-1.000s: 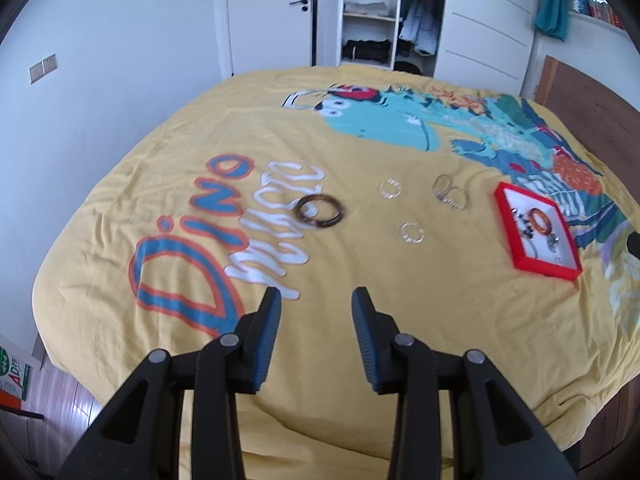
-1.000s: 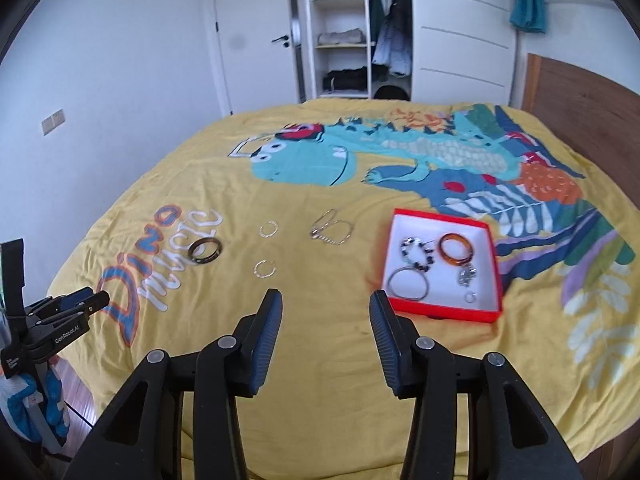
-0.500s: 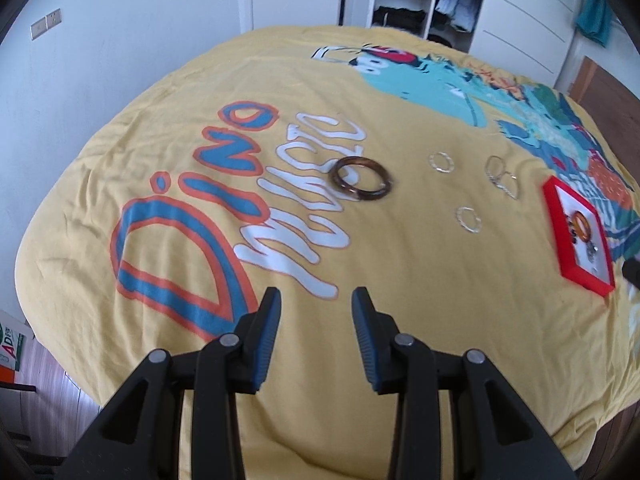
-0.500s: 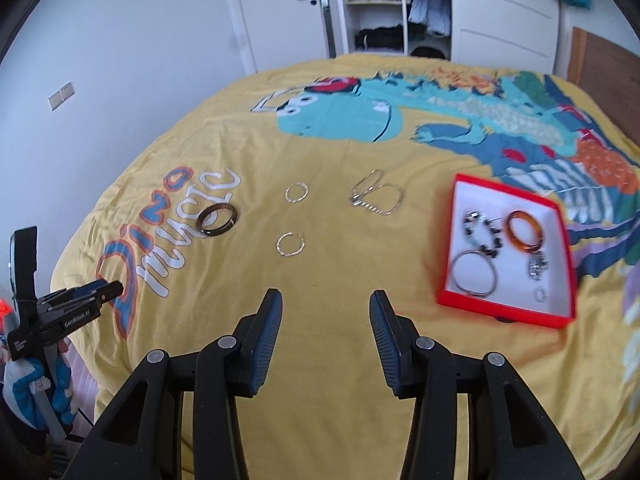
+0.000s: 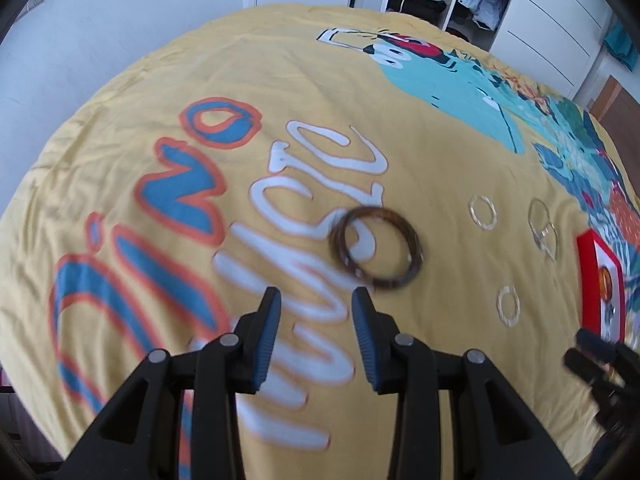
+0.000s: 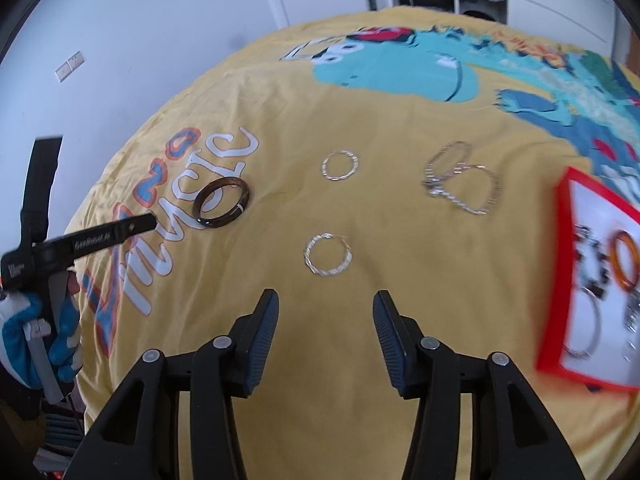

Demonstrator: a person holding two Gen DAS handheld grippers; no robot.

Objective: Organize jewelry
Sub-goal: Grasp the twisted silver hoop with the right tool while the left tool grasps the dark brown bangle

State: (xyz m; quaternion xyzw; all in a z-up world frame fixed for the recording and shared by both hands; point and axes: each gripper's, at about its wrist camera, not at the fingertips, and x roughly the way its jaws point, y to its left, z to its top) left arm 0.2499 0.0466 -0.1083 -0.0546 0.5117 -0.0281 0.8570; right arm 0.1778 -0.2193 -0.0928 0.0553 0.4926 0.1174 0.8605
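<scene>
Both wrist views look steeply down, close over the bedspread (image 5: 420,152), sharing the dark bangle (image 6: 221,207).

Yellow bedspread (image 6: 400,300) bears brown bangle (image 6: 221,207); silver hoops (image 6: 329,255), seemingly chain bracelets (image 6: 462,184); red tray (image 6: 560,292).

Dark bangle (image 6: 222,201), silver hoops (image 6: 329,255), chain bracelet (image 6: 464,184) lie flat; red tray (image 6: 560,280) holds more.

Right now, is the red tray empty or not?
Not empty. The red tray holds an orange bangle, a beaded bracelet and a silver hoop.
</scene>
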